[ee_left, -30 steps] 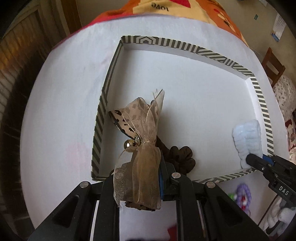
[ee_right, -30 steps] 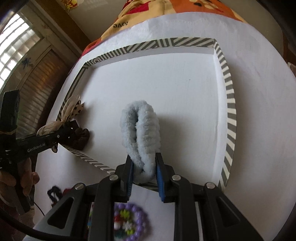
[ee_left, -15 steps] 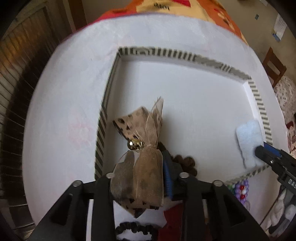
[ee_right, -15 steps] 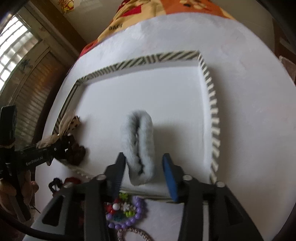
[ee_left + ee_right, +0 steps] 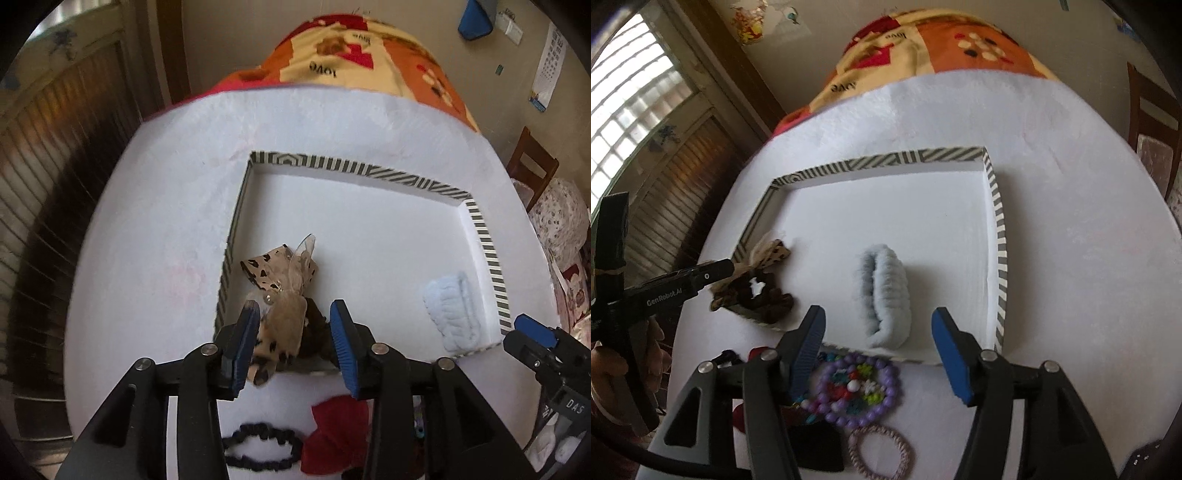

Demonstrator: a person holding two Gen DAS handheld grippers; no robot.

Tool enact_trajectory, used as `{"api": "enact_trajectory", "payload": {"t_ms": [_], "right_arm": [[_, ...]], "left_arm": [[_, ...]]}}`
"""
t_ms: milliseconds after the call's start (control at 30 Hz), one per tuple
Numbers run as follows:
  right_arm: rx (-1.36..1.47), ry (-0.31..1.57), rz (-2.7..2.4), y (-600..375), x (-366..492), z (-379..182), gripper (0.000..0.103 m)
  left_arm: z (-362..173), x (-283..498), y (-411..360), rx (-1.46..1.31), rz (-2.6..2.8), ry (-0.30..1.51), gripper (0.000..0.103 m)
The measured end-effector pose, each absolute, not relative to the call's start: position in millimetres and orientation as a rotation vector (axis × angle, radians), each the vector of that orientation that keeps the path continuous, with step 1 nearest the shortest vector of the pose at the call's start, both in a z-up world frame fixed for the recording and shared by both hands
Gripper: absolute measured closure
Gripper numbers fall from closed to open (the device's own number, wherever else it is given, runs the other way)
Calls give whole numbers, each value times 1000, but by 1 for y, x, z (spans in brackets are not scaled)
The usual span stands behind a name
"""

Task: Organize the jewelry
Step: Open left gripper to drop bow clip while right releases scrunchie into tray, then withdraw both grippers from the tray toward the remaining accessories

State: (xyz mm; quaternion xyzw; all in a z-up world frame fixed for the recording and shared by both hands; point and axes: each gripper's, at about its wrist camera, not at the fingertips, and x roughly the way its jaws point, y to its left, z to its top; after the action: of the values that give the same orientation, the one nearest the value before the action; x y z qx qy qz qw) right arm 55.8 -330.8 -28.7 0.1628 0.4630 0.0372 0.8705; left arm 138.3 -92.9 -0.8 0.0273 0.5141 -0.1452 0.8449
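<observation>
A patterned blanket in orange, red and cream is lying beyond the far edge of the white table, printed with the word "love". A wooden chair is standing to the right of the table. A calendar is hanging on the beige wall. A window with slatted shutters is letting in daylight at the left.

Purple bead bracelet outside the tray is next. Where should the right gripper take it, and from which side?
Grip the purple bead bracelet across its ring of beads on the near-right arc, coming straight down. It lies flat on the table, and that arc is free; its left side abuts other pieces under the right gripper.
</observation>
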Motion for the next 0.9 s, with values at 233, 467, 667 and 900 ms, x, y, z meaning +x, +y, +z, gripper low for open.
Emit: {"api": "enact_trajectory", "payload": {"t_ms": [233, 467, 667, 900], "right_arm": [[328, 933, 113, -318, 23, -15, 31], [310, 936, 137, -308, -12, -14, 30], [273, 940, 137, -301, -36, -12, 29], [250, 939, 151, -296, -60, -8, 29]], "left_arm": [[20, 96, -83, 29, -311, 1042, 80], [25, 40, -67, 57, -282, 1022, 80], [28, 6, -52, 43, -244, 1006, 80], [28, -19, -37, 16, -218, 1006, 80]]}}
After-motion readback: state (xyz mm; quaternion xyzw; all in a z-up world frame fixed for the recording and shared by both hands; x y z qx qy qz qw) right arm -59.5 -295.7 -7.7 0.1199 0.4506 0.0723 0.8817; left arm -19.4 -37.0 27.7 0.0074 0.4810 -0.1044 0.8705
